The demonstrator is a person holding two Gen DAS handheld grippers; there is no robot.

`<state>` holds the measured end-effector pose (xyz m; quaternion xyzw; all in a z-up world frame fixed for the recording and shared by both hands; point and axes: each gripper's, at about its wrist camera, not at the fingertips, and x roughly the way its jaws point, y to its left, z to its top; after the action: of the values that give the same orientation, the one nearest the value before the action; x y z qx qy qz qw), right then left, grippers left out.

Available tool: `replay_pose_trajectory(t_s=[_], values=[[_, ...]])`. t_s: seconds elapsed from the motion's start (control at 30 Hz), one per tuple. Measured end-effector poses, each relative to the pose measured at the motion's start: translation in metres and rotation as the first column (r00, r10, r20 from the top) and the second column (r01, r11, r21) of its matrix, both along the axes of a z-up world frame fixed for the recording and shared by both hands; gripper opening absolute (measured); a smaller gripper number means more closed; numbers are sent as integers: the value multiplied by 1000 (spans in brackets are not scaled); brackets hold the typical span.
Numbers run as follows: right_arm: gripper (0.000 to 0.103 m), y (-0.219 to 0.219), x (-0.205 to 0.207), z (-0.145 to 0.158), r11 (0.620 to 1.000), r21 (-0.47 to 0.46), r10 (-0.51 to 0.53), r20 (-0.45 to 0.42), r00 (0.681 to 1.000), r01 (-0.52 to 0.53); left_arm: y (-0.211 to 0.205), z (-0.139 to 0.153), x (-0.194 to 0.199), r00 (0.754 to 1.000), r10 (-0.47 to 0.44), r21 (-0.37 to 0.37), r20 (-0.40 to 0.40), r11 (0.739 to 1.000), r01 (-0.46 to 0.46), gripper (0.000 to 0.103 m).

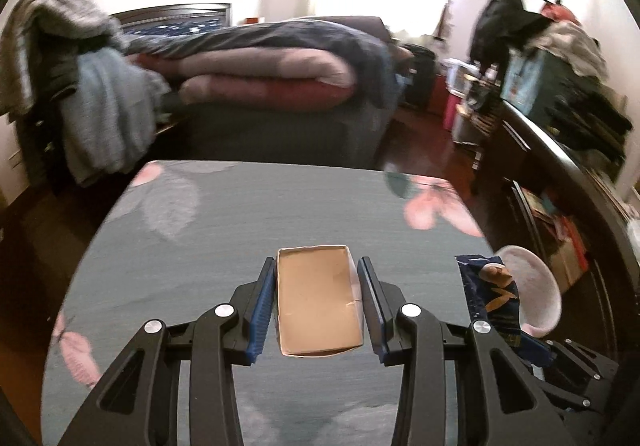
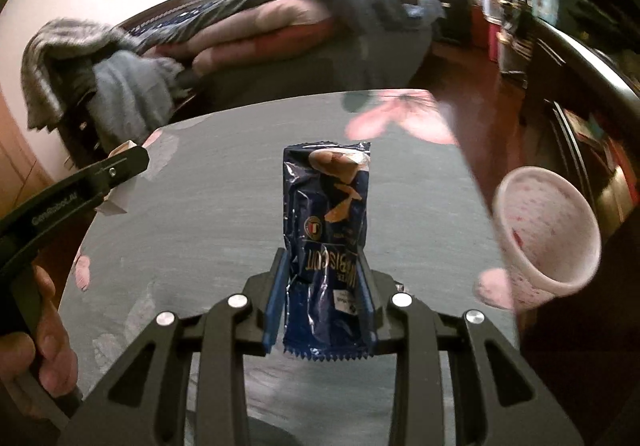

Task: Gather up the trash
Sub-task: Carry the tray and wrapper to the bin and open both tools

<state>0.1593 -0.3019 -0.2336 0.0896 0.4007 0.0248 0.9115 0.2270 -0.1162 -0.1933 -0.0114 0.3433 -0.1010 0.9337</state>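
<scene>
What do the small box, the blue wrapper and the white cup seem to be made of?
The box looks like thin cardboard: matte brown inside, with a fold crease. The wrapper looks like glossy plastic or foil film: crinkled, shiny, with a serrated end. The cup looks like paper or thin plastic, matte white with red specks; the pictures leave this open.

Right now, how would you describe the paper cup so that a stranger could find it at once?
Start at the grey table with pink butterfly prints and go to its right edge. There, right of the dark blue foil biscuit wrapper held in the right tongs, is a white paper cup with small red marks. It alone is round and open-mouthed, tipped toward the camera.
</scene>
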Motion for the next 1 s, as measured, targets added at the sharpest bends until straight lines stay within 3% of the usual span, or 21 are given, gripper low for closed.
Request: replay_pose_trajectory(t_s=[0.47, 1.0], values=[[33, -120, -38, -6, 973, 17, -230, 12, 973, 230, -125, 1, 1, 967, -256, -12, 8, 967, 256, 41], [33, -238, -51, -26, 879, 1, -476, -5, 879, 476, -270, -11, 15, 860, -510, -41, -9, 860, 509, 41]])
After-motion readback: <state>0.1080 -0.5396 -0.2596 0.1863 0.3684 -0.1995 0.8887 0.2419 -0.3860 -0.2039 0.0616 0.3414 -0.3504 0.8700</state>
